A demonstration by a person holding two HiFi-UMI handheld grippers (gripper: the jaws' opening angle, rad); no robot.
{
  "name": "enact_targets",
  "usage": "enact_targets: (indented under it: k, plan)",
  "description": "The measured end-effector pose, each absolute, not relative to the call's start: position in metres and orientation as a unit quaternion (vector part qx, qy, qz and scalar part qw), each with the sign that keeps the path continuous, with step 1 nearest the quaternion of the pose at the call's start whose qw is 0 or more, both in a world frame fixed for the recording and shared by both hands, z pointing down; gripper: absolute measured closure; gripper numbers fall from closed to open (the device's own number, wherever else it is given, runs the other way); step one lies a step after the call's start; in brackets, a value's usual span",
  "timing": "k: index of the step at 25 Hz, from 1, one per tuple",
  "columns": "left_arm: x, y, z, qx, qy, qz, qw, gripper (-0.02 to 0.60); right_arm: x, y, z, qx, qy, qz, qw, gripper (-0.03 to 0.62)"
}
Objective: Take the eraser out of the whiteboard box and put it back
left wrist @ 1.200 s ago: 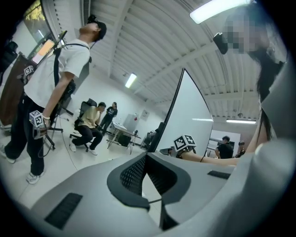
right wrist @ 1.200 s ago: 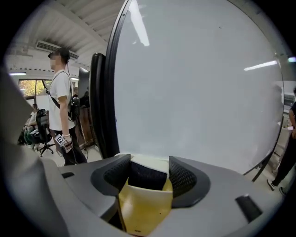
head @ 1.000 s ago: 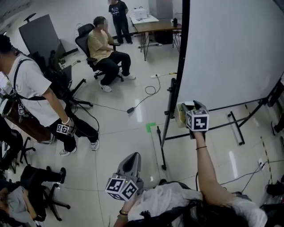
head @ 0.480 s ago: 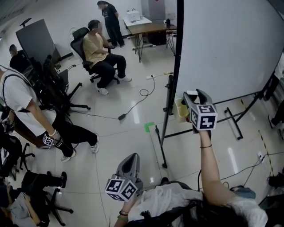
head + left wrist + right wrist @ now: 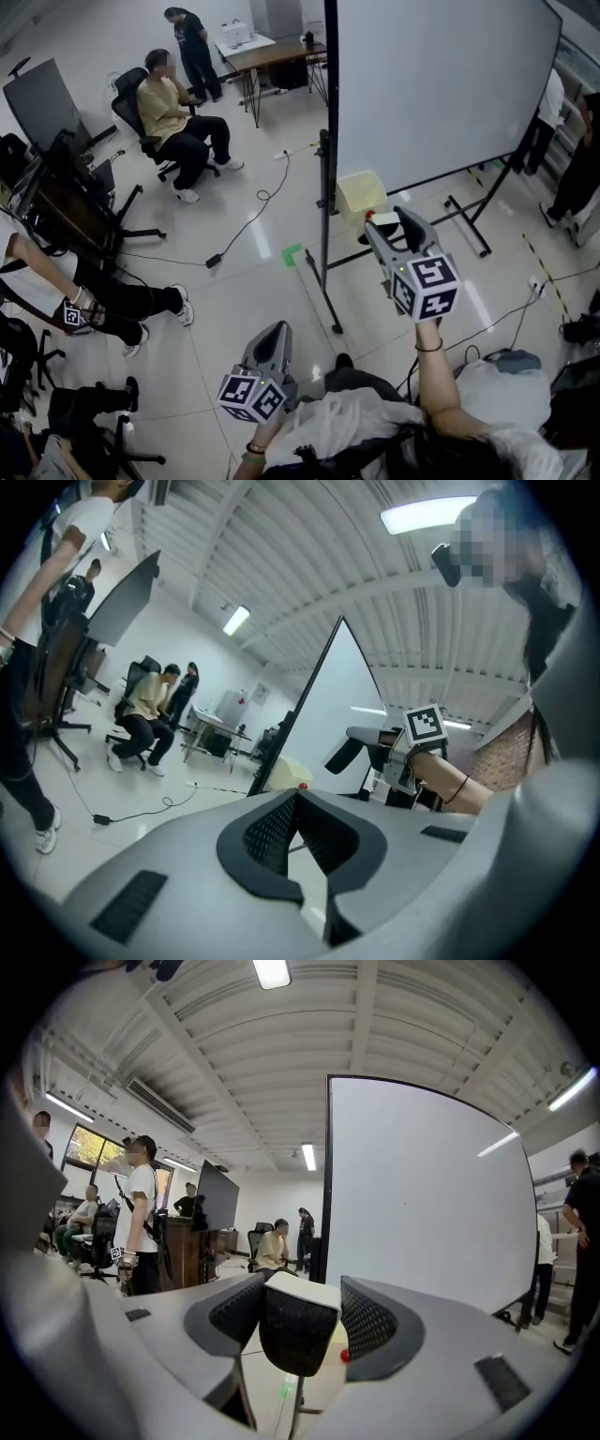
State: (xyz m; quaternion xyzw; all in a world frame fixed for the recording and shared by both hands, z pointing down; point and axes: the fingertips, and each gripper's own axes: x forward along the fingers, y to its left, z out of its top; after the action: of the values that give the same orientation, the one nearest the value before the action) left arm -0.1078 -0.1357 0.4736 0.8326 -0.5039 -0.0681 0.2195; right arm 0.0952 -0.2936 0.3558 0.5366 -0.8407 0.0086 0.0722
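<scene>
My right gripper (image 5: 302, 1314) is shut on the eraser (image 5: 295, 1342), a black felt block with a white back that fills the space between both pads. In the head view that right gripper (image 5: 391, 222) is raised in front of the whiteboard (image 5: 441, 84), above and nearer than the pale yellow whiteboard box (image 5: 361, 195) that hangs at the board's lower left corner. A small red knob (image 5: 368, 215) shows by the box. My left gripper (image 5: 272, 337) hangs low at my side, shut and with nothing in it; its own view shows its left gripper (image 5: 298, 829) pads meeting.
The whiteboard stands on a black wheeled frame (image 5: 323, 272) with a floor bar (image 5: 466, 225). A cable (image 5: 248, 220) runs across the floor. A seated person (image 5: 169, 122), a desk (image 5: 267, 56), office chairs (image 5: 84, 187) and standing people at both sides surround the spot.
My right gripper has lifted up and back from the yellow box with the eraser held. The head view has swung so the board sits further left. The left gripper shifted slightly.
</scene>
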Motion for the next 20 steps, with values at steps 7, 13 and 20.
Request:
enact_targets:
  k: [7,13,20]
  plan:
    - [-0.086,-0.075,0.493,0.865,-0.449,-0.025,0.223,0.594,0.087,-0.182,0.418,0.546,-0.831,0.071,0.082,0.332]
    - [-0.058,-0.045,0.478,0.896,-0.398,-0.018,0.197,0.594,0.083,-0.107,0.453,0.547,-0.824,0.109,0.101,0.332]
    - [-0.035,-0.022,0.447,0.929,-0.354,0.004,0.109,0.592,0.074,-0.068,0.465,0.544,-0.823,0.126,0.101,0.332]
